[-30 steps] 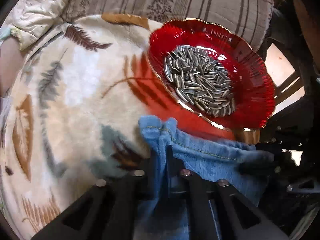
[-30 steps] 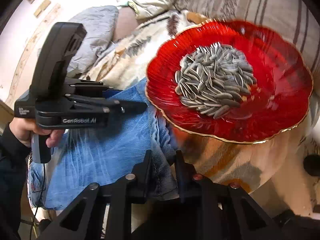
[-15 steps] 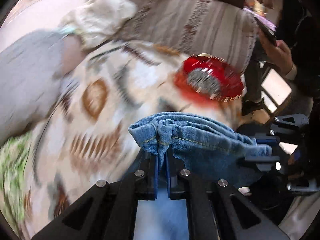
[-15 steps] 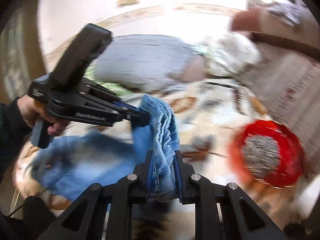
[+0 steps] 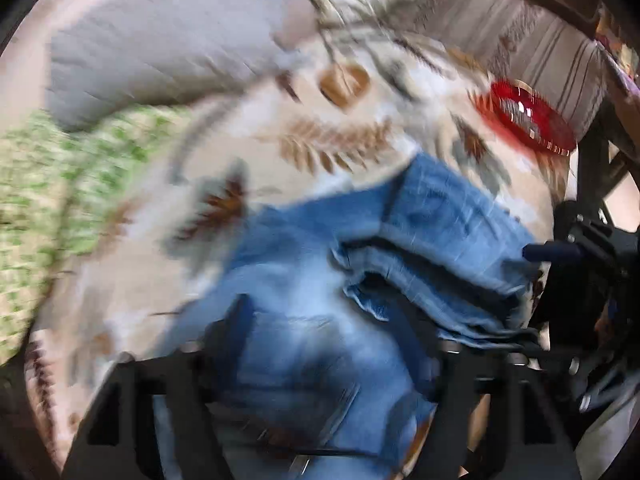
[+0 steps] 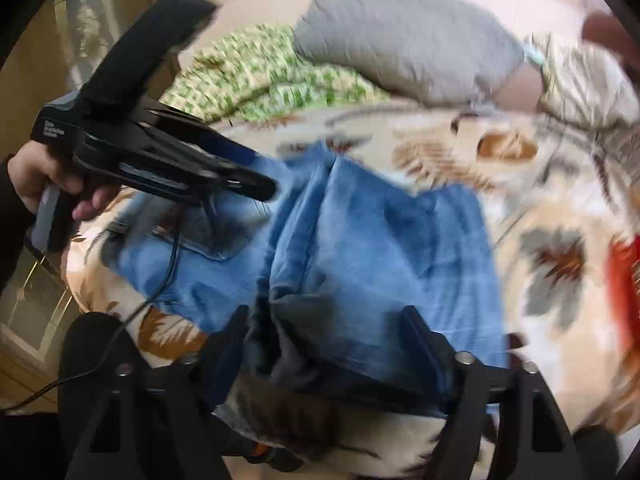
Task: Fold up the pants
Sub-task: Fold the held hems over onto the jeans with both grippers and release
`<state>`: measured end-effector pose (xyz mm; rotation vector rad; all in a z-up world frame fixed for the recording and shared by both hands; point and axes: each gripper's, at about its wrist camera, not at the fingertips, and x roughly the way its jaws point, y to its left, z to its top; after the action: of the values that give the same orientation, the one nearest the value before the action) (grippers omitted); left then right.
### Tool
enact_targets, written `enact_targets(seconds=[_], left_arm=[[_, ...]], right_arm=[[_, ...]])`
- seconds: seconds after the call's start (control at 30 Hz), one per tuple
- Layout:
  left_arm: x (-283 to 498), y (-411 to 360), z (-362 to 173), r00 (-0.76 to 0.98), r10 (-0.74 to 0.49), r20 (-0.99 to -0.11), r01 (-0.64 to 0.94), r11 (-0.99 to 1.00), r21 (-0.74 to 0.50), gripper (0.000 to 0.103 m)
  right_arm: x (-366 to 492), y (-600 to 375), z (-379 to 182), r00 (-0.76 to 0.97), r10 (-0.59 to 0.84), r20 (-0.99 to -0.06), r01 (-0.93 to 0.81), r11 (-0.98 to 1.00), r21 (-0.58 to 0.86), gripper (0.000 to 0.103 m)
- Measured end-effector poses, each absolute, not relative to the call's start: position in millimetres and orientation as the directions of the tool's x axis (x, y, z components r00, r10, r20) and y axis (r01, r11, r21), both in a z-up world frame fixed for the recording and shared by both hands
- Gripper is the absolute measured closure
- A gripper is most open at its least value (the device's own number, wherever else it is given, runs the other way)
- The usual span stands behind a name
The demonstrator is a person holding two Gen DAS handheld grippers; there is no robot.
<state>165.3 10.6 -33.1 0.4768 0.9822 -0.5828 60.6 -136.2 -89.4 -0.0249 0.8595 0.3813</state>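
Blue jeans (image 5: 440, 220) lie folded over on themselves on a leaf-patterned blanket (image 5: 332, 148), blurred in both views. My left gripper (image 5: 324, 320) hangs over them with its jaws opening. Denim lies below the gap and no pad presses on it. My right gripper (image 6: 326, 320) stands the same way above the folded jeans (image 6: 380, 232), jaws opening and nothing pinched. In the right wrist view a hand (image 6: 36, 172) holds the left gripper (image 6: 260, 188) over the jeans' far side. The right gripper's tip (image 5: 552, 252) shows at the left wrist view's right edge.
A red glass dish (image 5: 528, 120) of sunflower seeds sits on the blanket beyond the jeans, also at the right edge (image 6: 624, 280). A grey pillow (image 6: 400, 40) and a green-patterned cloth (image 6: 260, 72) lie at the far side. A striped cushion (image 5: 560, 60) stands behind the dish.
Both grippers carried the pinched denim edge away from the red dish and over the rest of the jeans. Their jaws have since parted and the cloth has dropped out onto the lower layer.
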Motion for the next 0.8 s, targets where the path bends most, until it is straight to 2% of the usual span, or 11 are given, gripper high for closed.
enact_targets(seconds=[0.1, 0.17, 0.2, 0.3, 0.47, 0.6, 0.8], left_arm=[[139, 29, 6, 0.471, -0.174, -0.865, 0.615, 0.767, 0.180, 0.029], [117, 40, 28, 0.495, -0.104, -0.862, 0.579, 0.780, 0.239, 0.021], [110, 46, 32, 0.495, -0.080, -0.865, 0.567, 0.784, 0.252, 0.018], [89, 57, 33, 0.480, -0.053, -0.876, 0.539, 0.805, 0.247, 0.017], [95, 39, -14, 0.404, -0.149, -0.902, 0.469, 0.881, 0.064, 0.016], [131, 17, -65, 0.342, -0.303, -0.890, 0.322, 0.927, -0.193, 0.016], [167, -11, -119, 0.285, -0.313, -0.906, 0.148, 0.948, -0.281, 0.016]], right_arm=[[50, -154, -67, 0.616, 0.317, -0.721, -0.349, 0.930, 0.110, 0.021], [49, -165, -61, 0.621, 0.312, -0.719, -0.346, 0.932, 0.106, 0.021], [48, -170, -58, 0.622, 0.309, -0.719, -0.341, 0.934, 0.106, 0.021], [55, -187, -61, 0.611, 0.317, -0.725, -0.321, 0.937, 0.139, 0.021], [78, -217, -70, 0.576, 0.343, -0.742, -0.300, 0.933, 0.199, 0.021], [112, -236, -83, 0.526, 0.377, -0.762, -0.308, 0.920, 0.243, 0.022], [168, -239, -104, 0.453, 0.455, -0.766, -0.332, 0.884, 0.329, 0.022]])
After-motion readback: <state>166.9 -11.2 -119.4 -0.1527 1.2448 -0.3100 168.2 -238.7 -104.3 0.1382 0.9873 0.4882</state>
